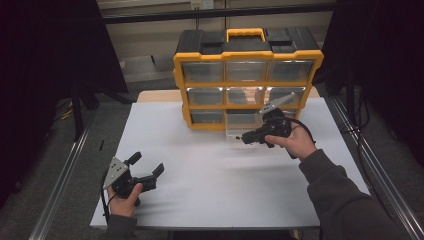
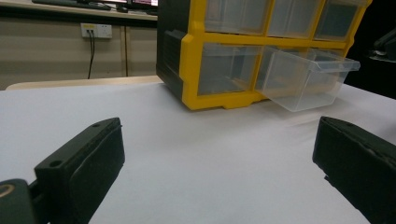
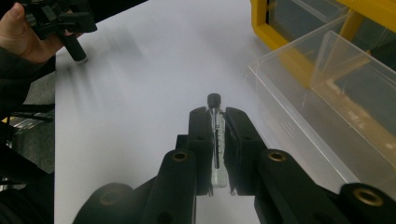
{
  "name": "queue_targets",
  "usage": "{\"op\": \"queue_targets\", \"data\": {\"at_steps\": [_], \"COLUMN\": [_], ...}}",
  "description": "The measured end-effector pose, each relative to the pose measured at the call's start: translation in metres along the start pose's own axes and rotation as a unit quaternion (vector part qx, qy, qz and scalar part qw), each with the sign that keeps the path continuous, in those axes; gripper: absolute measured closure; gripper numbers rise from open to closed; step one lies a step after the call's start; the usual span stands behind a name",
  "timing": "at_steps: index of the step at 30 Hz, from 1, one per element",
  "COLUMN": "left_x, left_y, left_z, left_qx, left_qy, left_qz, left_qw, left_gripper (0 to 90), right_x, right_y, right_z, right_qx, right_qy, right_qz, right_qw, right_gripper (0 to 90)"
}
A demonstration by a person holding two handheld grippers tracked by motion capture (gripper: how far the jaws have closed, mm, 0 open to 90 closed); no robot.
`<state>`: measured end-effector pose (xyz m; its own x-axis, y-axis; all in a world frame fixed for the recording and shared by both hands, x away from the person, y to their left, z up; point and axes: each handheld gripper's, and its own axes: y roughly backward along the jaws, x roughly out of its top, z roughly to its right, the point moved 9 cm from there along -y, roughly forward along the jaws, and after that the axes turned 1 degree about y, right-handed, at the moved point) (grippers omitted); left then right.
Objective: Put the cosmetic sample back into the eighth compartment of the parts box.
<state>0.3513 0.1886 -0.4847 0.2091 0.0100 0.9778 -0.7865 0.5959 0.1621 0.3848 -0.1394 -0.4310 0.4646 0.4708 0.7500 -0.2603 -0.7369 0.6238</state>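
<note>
Between the black jaws of the right gripper (image 3: pixel 217 122) sits a slim clear vial (image 3: pixel 218 149) with a black cap, and it is pinched tight, lengthwise, cap poking out past the tips. The jaws are pressed in on the glass from both sides, a firm hold, with white desk (image 3: pixel 140 93) showing beneath. Just to the side of the vial lies a clear plastic drawer (image 3: pixel 327 102), pulled out of its slot and tilting down toward the desk, its open top near the gripper's tips. From the high view the right gripper (image 1: pixel 245 138) hovers right at the front of that drawer (image 1: pixel 239 131), the hand behind it, dark sleeve trailing to the bottom edge. The drawer belongs to the bottom row of a yellow and black organiser (image 1: pixel 247 75), three rows of clear drawers, a yellow handle on top, standing at the far side of the desk. Well apart, down at the near left corner, the left gripper (image 1: pixel 147 167) rests low over the desk, jaws spread wide with nothing between them; its own view shows just bare white surface in the gap, organiser and tilted drawer (image 2: pixel 308 77) beyond.
</note>
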Motion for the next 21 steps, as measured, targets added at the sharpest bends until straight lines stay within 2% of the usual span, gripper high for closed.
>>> {"op": "queue_targets", "data": {"at_steps": [10, 13, 16, 21], "left_x": [-0.0004, 0.0008, 0.0002, 0.0003], "left_y": [0.0005, -0.0010, -0.0004, -0.0013], "left_z": [-0.0006, 0.0009, 0.0001, 0.0009], "left_qx": [0.001, 0.002, 0.002, 0.002], "left_qy": [-0.005, 0.006, 0.001, 0.005], "left_qz": [-0.004, 0.005, 0.001, 0.003], "left_qw": [1.0000, 1.0000, 1.0000, 1.0000], "left_gripper": [2.2, 2.2, 2.2, 2.1], "right_x": [0.0055, 0.0068, 0.0073, 0.0078], "right_y": [0.0010, 0.0012, 0.0013, 0.0010], "right_z": [0.0007, 0.0022, 0.0034, 0.0057], "right_qx": [-0.002, -0.004, -0.006, -0.007], "right_qy": [0.004, 0.005, 0.002, 0.004], "right_qz": [-0.002, 0.000, 0.000, -0.001], "right_qw": [1.0000, 1.0000, 1.0000, 1.0000], "right_gripper": [81.5, 81.5, 81.5, 81.5]}}
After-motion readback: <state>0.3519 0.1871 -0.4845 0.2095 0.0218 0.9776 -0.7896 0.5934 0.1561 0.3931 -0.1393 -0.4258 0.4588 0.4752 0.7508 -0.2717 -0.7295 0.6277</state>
